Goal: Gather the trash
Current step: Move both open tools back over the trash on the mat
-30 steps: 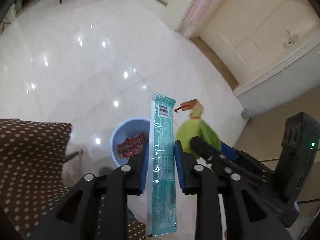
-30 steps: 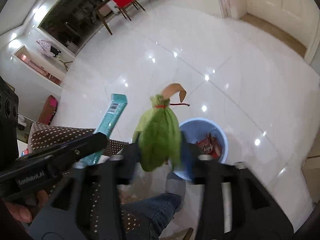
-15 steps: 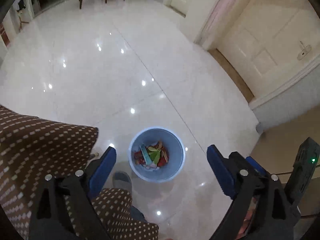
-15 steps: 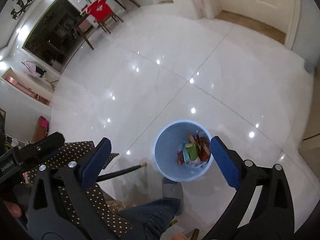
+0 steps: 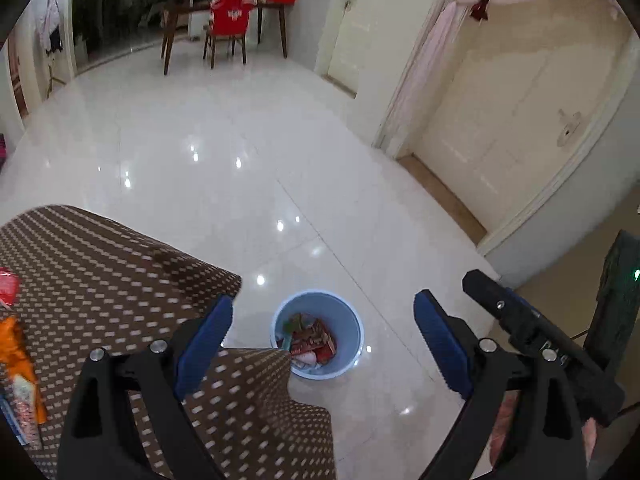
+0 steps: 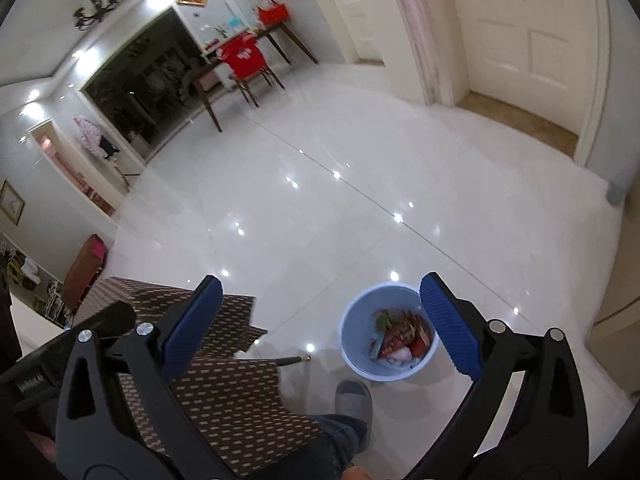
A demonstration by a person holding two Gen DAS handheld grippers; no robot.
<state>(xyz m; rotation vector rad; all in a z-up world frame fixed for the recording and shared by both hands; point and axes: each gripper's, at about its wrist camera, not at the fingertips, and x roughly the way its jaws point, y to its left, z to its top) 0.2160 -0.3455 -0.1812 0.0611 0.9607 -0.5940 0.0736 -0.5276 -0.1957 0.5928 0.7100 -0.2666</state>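
Left wrist view shows the left gripper (image 5: 322, 328) with its blue-padded fingers (image 5: 204, 340) spread wide and nothing between them, poised above a round light-blue plastic bin (image 5: 352, 344) that stands on the glossy white tiled floor (image 5: 240, 208). Inside the bin lies the collected trash (image 5: 310, 338), a heap of red, green and white wrappers. To the left, a brown cloth with small white dots (image 5: 100, 280) covers the surface, and an orange packet (image 5: 18, 364) and a red-and-white packet (image 5: 8, 286) lie on it at the picture's left edge. Right wrist view shows the right gripper (image 6: 320, 320) likewise released, its blue fingers (image 6: 448, 328) far apart and empty; the right-hand finger overlaps the bin's rim in the picture. A grey slipper (image 6: 354, 400) and a denim-clad leg (image 6: 320, 448) of the person appear just beside the bin. Across the room a chair draped in red (image 6: 242, 56) stands at a dark wooden table (image 6: 280, 36).
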